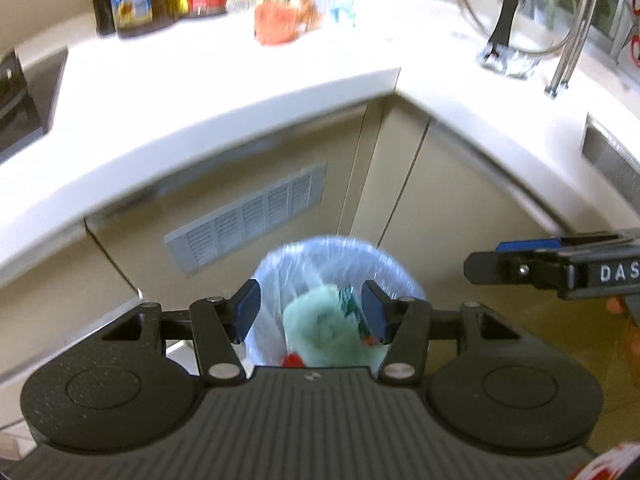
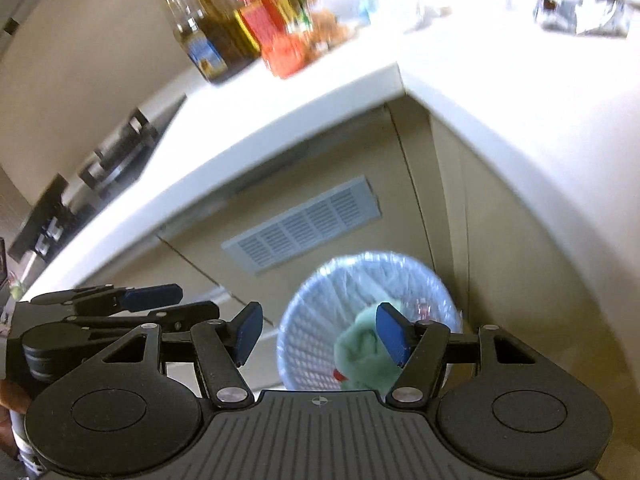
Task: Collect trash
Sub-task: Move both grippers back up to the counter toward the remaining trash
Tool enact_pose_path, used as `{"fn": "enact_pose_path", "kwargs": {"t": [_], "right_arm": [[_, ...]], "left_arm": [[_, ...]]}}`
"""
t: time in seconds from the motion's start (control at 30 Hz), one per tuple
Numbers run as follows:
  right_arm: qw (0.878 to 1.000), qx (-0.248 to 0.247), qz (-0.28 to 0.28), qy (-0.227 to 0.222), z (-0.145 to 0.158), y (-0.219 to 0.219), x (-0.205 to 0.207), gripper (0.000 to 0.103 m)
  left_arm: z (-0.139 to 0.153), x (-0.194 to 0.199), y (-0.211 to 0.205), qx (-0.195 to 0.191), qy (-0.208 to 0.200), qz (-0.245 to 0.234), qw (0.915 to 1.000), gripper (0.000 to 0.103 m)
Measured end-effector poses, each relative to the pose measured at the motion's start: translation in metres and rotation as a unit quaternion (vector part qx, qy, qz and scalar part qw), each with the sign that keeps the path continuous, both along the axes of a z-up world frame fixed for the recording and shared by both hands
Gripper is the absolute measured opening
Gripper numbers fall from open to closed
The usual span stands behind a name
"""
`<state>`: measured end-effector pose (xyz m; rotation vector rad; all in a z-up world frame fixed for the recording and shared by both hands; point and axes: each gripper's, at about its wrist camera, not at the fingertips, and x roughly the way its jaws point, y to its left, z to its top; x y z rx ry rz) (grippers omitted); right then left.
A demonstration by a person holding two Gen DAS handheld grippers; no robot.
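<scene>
- The left claw (image 1: 311, 308) hangs above the waste basket (image 1: 340, 264), its blue pads spread apart with nothing pinched between them.
- The right claw (image 2: 319, 334) also stands spread and empty, over the same basket (image 2: 368, 320); in the left wrist view it reaches in from the right edge (image 1: 520, 260).
- The basket is lined with a pale blue bag and stands on the floor in the corner below the white counter (image 1: 224, 92), near a grey vent grille (image 1: 248, 220) in the cabinet front.
- Inside the basket lies a crumpled light green wad (image 1: 324, 328), with a small red scrap (image 1: 292, 360) beside it.
- On the counter, blurred, an orange-red wrapper (image 1: 276, 24) sits just beside a row of bottles (image 1: 132, 0).
- A pot lid on a stand (image 1: 508, 28) is at the counter's right.
</scene>
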<state>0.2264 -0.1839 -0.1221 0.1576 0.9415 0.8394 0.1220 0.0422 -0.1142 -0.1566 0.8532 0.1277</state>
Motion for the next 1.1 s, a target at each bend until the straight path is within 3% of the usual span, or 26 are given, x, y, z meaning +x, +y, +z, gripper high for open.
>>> {"fn": "enact_pose_path", "kwargs": {"t": [0.27,0.47,0.77,1.1], "right_arm": [[0.998,0.025,-0.050,-0.038,0.040,-0.030,0.005,0.064],[0.991,0.028,-0.121,-0.056,0.058,-0.056,0.025,0.064],[0.966,0.044,-0.243,-0.071,0.070,-0.105,0.087,0.064],[0.941,0.086,-0.323,-0.057,0.071,-0.120,0.163,0.064]], "left_arm": [[0.049,0.018,-0.004,0.009,-0.057,-0.022,0.9981,0.052],[0.069,0.042,0.006,0.015,-0.081,-0.035,0.9960,0.052],[0.089,0.088,0.047,0.033,-0.109,-0.025,0.9932,0.052],[0.094,0.154,0.084,0.046,-0.122,-0.014,0.9914,0.052]]}}
